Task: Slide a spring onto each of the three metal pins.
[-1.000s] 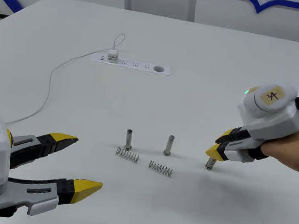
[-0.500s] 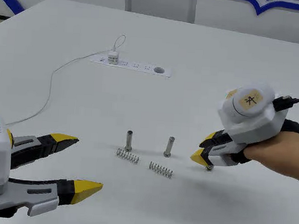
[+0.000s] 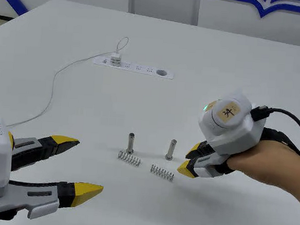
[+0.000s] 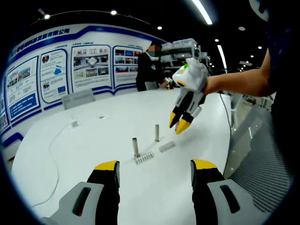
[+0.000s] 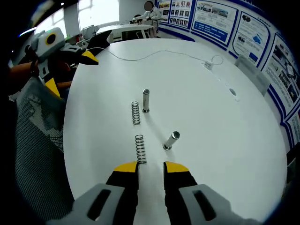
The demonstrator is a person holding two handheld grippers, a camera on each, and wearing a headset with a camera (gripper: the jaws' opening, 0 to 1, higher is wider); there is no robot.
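Observation:
Two bare metal pins (image 3: pixel 131 141) (image 3: pixel 171 148) stand upright mid-table. A loose spring (image 3: pixel 129 157) lies in front of the left pin, and a second spring (image 3: pixel 162 172) lies in front of the right pin. My right gripper (image 3: pixel 189 159) hovers just right of that second spring, jaws slightly apart with nothing between them. In the right gripper view the spring (image 5: pixel 139 149) lies just ahead of the left fingertip (image 5: pixel 126 166), with the nearer pin (image 5: pixel 171 140) beside it. My left gripper (image 3: pixel 82 165) waits open at the near left, well short of the pins (image 4: pixel 135 146).
A white power strip (image 3: pixel 135 67) with a plug and a trailing white cable (image 3: pixel 54 80) lies at the back of the white table (image 3: pixel 236 62). In the left gripper view a person (image 4: pixel 152 61) stands beyond the table.
My right gripper has moved left and nearer, away from the pin that carries a spring, which is now hidden behind it, to the loose right spring. The left gripper has stayed put.

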